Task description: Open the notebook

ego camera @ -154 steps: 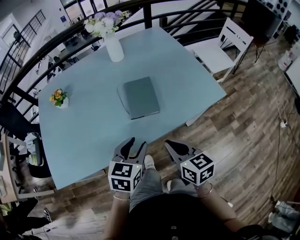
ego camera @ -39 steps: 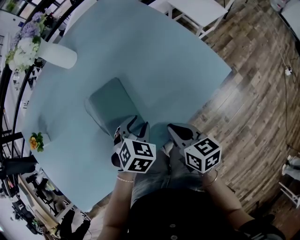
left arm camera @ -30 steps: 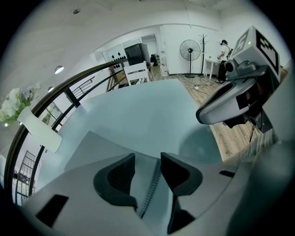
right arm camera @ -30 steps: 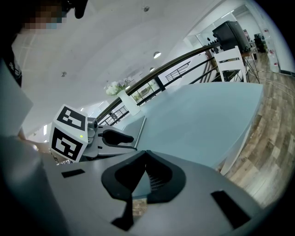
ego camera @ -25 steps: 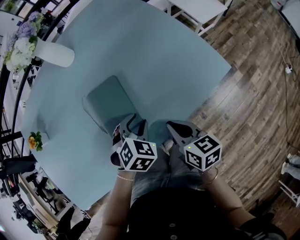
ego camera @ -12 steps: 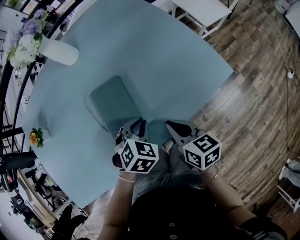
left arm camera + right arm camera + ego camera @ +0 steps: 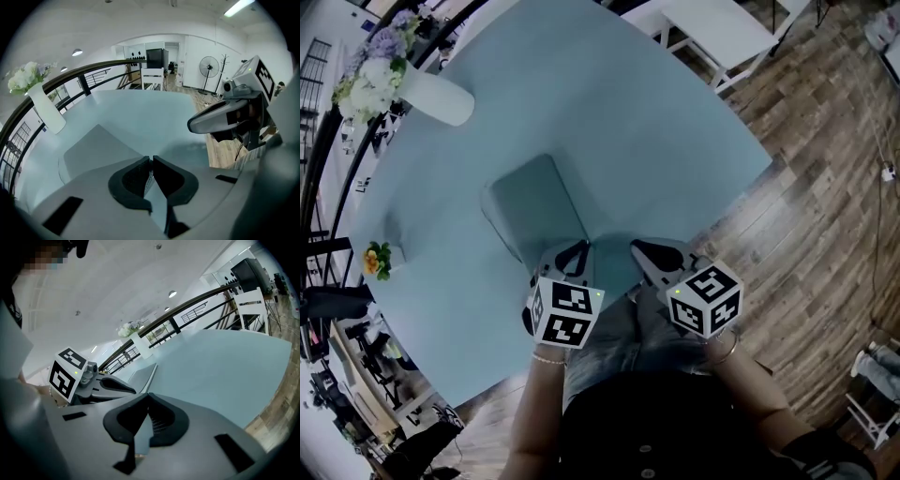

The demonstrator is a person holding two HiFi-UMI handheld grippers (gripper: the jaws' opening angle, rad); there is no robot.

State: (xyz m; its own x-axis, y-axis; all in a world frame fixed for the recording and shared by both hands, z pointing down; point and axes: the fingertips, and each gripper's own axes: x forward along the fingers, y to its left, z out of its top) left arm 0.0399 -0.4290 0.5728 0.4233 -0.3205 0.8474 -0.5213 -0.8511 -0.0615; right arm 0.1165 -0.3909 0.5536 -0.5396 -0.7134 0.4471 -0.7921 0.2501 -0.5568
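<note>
My left gripper [image 7: 151, 159] points down at the near corner of the notebook [image 7: 530, 202]. Its jaws have just been closing. Now they are almost together, with only a thin slit between the tips. A thin pale strip shows in that slit. It looks like the near edge of the notebook, so I think I am pinching it, but the strip is too thin to be sure.

The notebook is grey and closed. It lies flat on the blue table [image 7: 628, 122], close to the table edge where I stand. It sits at a slant, with one corner toward me.

My right gripper [image 7: 146, 397] is just beside the left one, over the table's near edge. Its jaws are pressed together at the tips, and nothing is in them. It does not touch the notebook.

Far back on the table stands a white vase [image 7: 436, 97] with pale flowers. A small pot of orange flowers [image 7: 380, 258] sits off to the left.
</note>
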